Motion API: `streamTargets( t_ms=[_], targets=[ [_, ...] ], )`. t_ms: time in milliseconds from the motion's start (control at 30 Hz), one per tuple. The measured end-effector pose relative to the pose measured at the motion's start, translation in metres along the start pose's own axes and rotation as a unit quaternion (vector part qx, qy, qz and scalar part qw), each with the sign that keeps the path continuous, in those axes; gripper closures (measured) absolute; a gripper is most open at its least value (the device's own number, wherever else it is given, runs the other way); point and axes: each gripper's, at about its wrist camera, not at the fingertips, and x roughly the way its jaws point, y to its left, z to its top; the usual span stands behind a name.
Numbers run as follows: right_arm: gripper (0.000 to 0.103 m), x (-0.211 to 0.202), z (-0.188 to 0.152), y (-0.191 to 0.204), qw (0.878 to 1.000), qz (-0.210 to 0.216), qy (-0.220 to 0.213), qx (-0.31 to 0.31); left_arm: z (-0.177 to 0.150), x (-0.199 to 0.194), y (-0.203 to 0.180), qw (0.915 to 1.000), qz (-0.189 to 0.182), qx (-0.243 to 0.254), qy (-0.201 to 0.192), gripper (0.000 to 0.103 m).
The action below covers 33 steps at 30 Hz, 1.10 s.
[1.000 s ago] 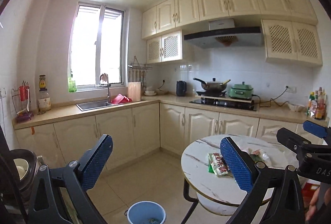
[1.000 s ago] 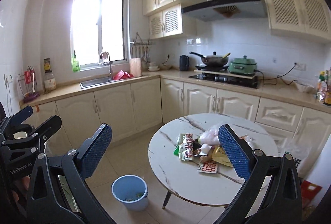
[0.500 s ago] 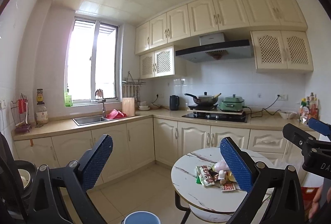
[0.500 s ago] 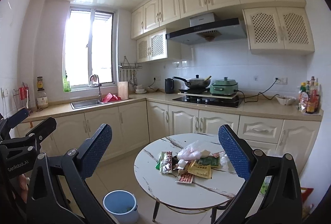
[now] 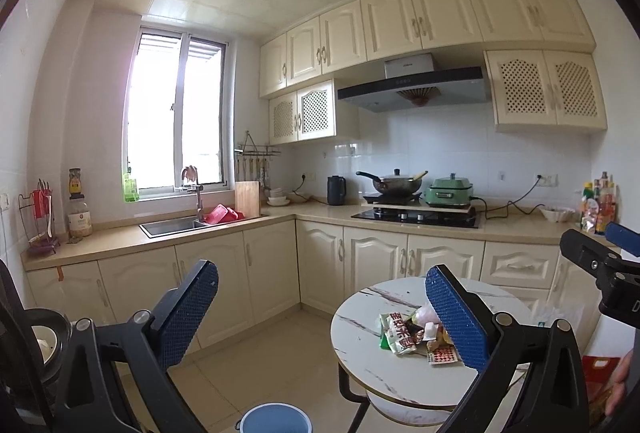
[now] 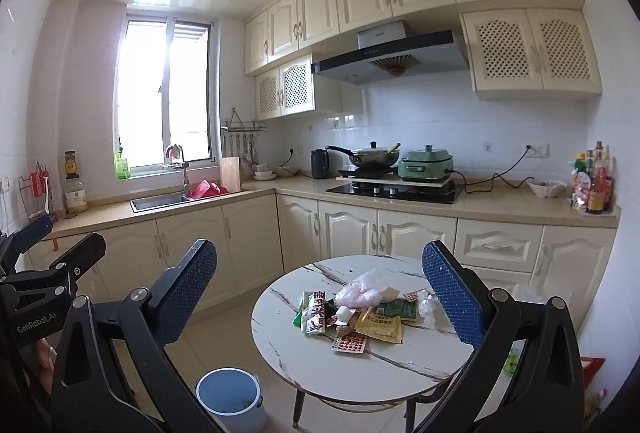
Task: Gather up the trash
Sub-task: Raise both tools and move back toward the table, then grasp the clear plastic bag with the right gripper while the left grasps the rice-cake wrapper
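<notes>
bin's [image 6: 230, 399] green scraps (right view only)

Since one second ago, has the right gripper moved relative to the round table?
Yes. The right gripper has backed away and tilted up: the round table now looks smaller and lower.

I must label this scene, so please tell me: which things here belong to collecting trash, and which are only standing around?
For the job: wrappers, plastic bag, blue bin, round table.

Just there: wok, green cooker, kettle, sink, cutting board, sauce bottles.
</notes>
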Motion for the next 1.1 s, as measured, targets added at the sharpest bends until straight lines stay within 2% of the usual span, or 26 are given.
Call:
streamTargets(
  t_ms=[100,333,600,800,1100],
  targets=[
    [0.0,0.005,-0.003,-0.007,1.0,-0.006,0.005,0.005,0.012,0.021,-0.007,1.0,-0.001,0.0,0.008,0.001],
    [0.0,0.03,-0.014,-0.028,0.999,-0.03,0.027,0.014,0.015,0.074,-0.018,0.9994,-0.011,0.002,0.034,0.001],
    [0.0,0.082,-0.046,-0.072,0.994,-0.065,0.078,0.042,0.017,0.168,-0.046,0.9948,-0.028,0.014,0.097,0.001],
    [0.0,0.133,-0.082,-0.106,0.986,-0.081,0.134,0.063,0.012,0.258,-0.072,0.9847,-0.046,0.029,0.166,0.001],
    [0.0,0.221,-0.132,-0.142,0.97,-0.085,0.216,0.068,-0.006,0.412,-0.109,0.9625,-0.062,0.053,0.259,0.001]
  ],
)
